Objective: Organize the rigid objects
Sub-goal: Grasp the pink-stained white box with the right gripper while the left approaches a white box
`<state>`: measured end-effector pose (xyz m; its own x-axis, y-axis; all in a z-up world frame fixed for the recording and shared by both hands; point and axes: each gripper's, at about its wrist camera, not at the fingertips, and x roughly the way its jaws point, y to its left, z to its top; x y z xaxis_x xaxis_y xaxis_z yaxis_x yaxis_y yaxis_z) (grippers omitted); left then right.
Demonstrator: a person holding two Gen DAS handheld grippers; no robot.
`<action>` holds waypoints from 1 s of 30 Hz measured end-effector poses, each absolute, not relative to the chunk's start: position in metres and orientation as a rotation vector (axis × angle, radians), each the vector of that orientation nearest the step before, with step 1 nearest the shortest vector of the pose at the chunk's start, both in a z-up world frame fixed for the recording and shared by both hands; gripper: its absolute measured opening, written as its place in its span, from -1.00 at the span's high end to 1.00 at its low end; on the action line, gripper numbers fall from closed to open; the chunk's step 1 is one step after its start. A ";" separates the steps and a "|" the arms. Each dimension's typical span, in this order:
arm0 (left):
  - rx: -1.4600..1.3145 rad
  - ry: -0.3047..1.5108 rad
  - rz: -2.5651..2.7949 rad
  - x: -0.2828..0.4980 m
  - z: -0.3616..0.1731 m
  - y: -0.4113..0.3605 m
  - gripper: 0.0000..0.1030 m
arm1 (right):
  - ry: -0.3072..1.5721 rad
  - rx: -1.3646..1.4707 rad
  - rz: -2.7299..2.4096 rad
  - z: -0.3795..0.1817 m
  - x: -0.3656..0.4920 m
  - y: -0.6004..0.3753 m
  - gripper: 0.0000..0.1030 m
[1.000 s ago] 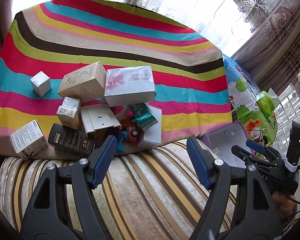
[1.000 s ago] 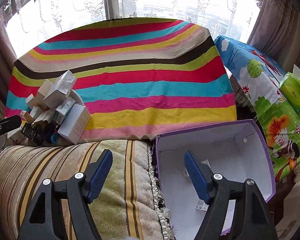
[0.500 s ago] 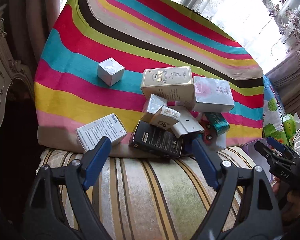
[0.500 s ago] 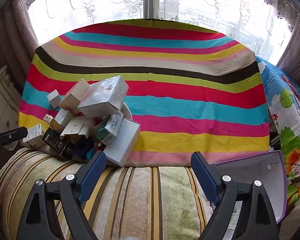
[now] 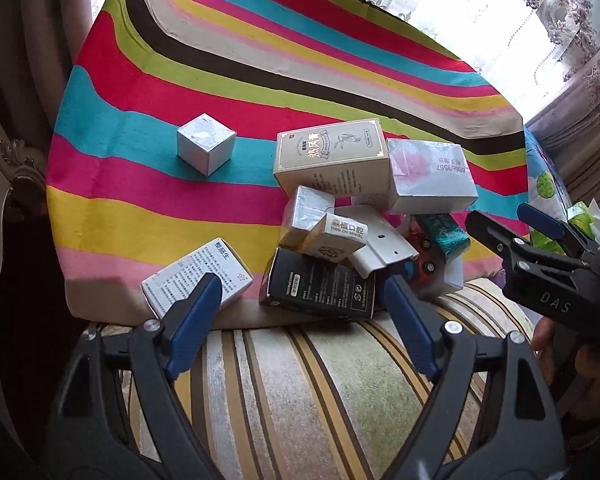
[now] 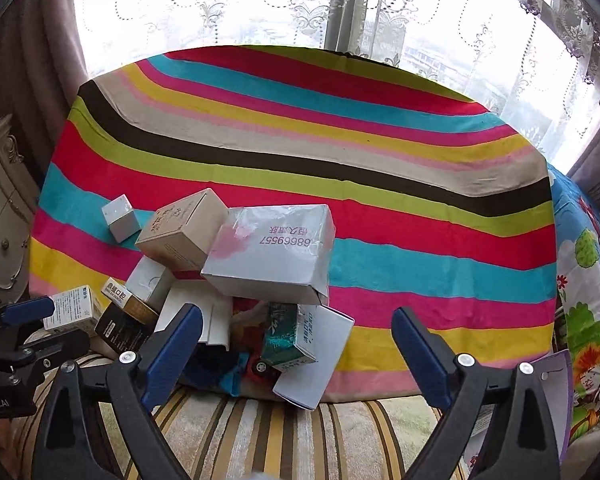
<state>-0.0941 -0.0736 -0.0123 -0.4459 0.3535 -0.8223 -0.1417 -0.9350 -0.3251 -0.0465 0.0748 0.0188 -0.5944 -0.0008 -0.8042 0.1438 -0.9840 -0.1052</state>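
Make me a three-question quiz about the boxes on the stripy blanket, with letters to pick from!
1. Where does the small silver cube box sit?
A. apart from the pile, on its left
B. on top of the pile
C. inside the purple bin

2. What colour is the flat box at the pile's near edge?
A. black
B. orange
C. pink

3. What does the left tool hold?
A. nothing
B. the cube
C. a toy car

Answers: 1 A, bare striped blanket lies between it and the pile. 2 A, it is black with white print. 3 A, its blue fingers stand apart with nothing clamped.
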 end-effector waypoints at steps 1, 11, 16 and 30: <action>-1.448 -0.307 2.434 -0.094 -0.012 -0.075 -0.66 | 0.265 1.369 -2.735 0.017 -0.049 0.070 -0.97; -1.482 -0.322 2.512 -0.094 -0.021 -0.101 -0.66 | 0.399 1.423 -2.792 -0.005 -0.071 0.029 -0.99; -1.528 -0.345 2.557 -0.095 -0.027 -0.120 -0.68 | 0.463 1.446 -2.824 -0.013 -0.080 0.021 -0.99; -1.645 -0.057 2.486 -0.103 -0.044 -0.117 -0.76 | 0.511 1.531 -2.833 -0.032 -0.102 0.024 -0.99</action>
